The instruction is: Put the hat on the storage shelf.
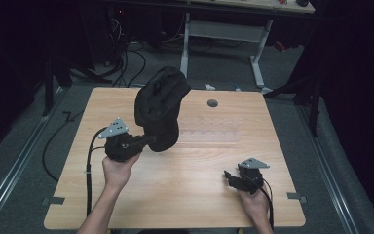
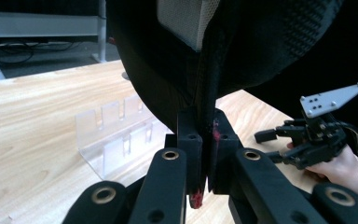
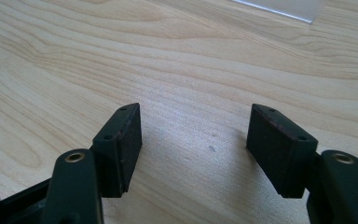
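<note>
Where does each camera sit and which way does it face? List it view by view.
High view: above the table, looking forward and down; forearms, both grippers.
Left gripper view: on the left gripper, along jaws clamped on the black bag; right gripper beyond.
Right gripper view: on the right gripper, jaws open over wood.
Shared: table.

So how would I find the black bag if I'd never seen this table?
Start at the wooden table and look to its left half, toward the middle. The black bag hangs above it, pinched at its lower edge by the left gripper. It is the big, dark, soft thing; the clear plastic rack beside it is see-through.
</note>
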`<state>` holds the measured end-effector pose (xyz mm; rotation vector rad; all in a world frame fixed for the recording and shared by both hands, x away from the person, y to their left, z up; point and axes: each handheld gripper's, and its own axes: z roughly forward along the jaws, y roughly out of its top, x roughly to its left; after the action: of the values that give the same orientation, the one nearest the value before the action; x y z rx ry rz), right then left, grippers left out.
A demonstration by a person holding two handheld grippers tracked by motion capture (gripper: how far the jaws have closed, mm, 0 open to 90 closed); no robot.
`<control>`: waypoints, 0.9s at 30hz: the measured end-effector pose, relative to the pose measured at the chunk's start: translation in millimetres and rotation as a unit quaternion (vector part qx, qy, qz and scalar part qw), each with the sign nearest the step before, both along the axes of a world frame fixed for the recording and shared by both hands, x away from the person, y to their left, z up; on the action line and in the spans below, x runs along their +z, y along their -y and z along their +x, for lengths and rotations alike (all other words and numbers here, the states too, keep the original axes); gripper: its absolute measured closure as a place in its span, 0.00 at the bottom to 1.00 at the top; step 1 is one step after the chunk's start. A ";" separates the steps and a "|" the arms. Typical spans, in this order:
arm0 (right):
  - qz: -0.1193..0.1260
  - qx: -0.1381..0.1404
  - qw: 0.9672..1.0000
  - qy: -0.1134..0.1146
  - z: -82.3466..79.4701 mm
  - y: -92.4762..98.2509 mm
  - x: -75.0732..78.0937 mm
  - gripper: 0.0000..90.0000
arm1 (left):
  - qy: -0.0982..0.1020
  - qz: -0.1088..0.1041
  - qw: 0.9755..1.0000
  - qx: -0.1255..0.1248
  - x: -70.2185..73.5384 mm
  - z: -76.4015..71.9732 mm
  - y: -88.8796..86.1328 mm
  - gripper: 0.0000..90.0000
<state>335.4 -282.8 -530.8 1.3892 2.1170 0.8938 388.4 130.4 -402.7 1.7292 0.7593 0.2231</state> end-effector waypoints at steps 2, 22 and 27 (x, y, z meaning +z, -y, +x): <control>-0.001 0.001 1.000 0.000 0.0 0.0 -0.1 0.39 | 0.003 0.002 1.000 0.004 1.7 3.2 1.1 0.96; 0.000 0.002 1.000 0.000 0.0 0.1 -0.1 0.39 | 0.011 0.030 0.998 0.050 -0.3 32.5 13.9 0.96; -0.001 0.002 1.000 0.000 0.0 0.1 -0.1 0.39 | 0.010 0.036 0.998 0.058 -4.7 37.8 17.4 0.96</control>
<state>335.5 -282.9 -530.8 1.3855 2.1207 0.8933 426.2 113.0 -407.4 1.7500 0.8463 0.3500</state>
